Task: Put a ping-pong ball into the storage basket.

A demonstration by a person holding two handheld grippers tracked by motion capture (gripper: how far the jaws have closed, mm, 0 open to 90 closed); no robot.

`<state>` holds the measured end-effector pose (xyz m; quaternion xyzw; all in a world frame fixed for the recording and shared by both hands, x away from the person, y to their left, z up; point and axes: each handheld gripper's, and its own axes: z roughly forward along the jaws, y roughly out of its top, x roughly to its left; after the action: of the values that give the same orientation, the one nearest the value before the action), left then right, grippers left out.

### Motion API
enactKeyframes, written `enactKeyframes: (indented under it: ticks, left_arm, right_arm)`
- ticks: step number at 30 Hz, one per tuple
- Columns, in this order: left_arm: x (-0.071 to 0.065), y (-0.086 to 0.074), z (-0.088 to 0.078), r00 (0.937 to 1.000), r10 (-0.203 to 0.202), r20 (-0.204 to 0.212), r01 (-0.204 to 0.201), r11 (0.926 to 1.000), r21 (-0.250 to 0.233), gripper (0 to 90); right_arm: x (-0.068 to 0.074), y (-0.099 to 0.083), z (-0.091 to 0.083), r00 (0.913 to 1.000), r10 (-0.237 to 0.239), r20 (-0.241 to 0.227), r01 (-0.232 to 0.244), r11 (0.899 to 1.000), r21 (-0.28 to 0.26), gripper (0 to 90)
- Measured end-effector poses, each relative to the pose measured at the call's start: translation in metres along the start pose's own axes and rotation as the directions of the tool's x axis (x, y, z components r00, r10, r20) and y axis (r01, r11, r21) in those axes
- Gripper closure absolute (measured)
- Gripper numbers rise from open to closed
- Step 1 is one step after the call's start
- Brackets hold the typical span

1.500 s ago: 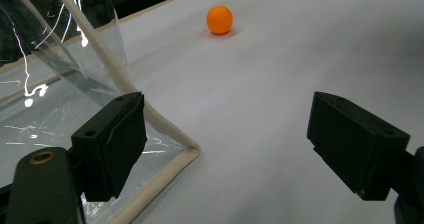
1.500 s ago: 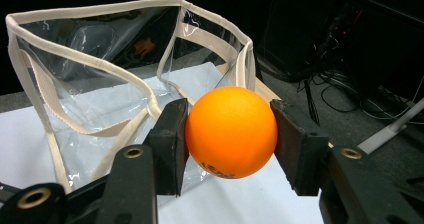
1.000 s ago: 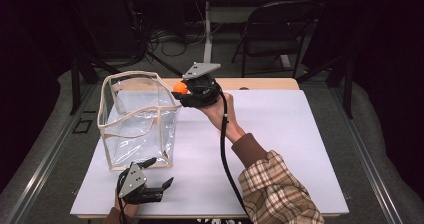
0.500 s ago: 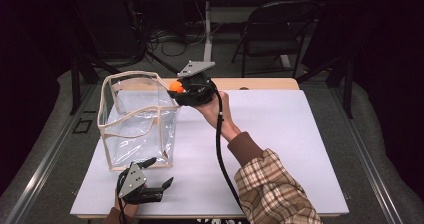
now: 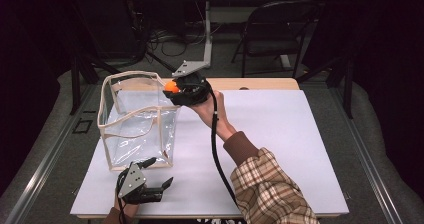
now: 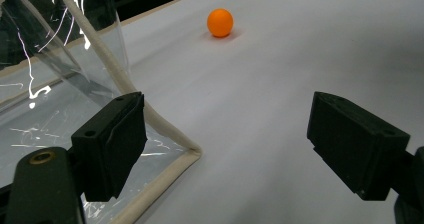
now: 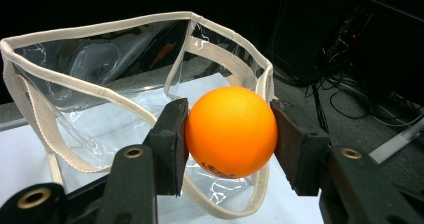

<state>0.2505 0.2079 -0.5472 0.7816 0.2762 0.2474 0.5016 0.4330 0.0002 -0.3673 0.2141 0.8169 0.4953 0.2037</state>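
White paper covers the table (image 5: 280, 149); beyond its far edge the room is dark, with a folding chair (image 5: 280, 29) and loose cables on the floor.

Right gripper (image 7: 227, 134) — jaws pinched on an orange ball (image 7: 231, 132), one pad on each side of it. From above, the ball (image 5: 171, 87) hangs at the far right corner of the clear bag (image 5: 137, 121), level with the cream-trimmed rim.

Left gripper (image 5: 160, 185) — jaws wide, nothing between them, resting low at the near edge of the table just beside the bag's near corner. Its own camera shows a second orange ball (image 6: 220, 22) lying on the paper, well apart from the bag.

Bag: upright, mouth open, thin plastic walls sagging a little. I see nothing inside it; the glare on the plastic makes the bottom hard to read.

Step in hand, as I judge it: dropping the held ball in. To do it well, carry the ball past the rim and over the middle of the opening before letting go — released at the corner it could strike the trim and roll off. A low release should limit bouncing against the soft walls.
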Motion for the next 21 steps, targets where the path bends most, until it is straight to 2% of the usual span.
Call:
enactKeyframes:
  ticks: [21]
  left_arm:
    - [0.0,0.0,0.0,1.0,0.001,0.004,-0.001,1.0,0.0,16.0]
  right_arm:
    - [0.002,0.005,0.015,1.0,0.001,-0.002,-0.001,1.0,0.017,51.0]
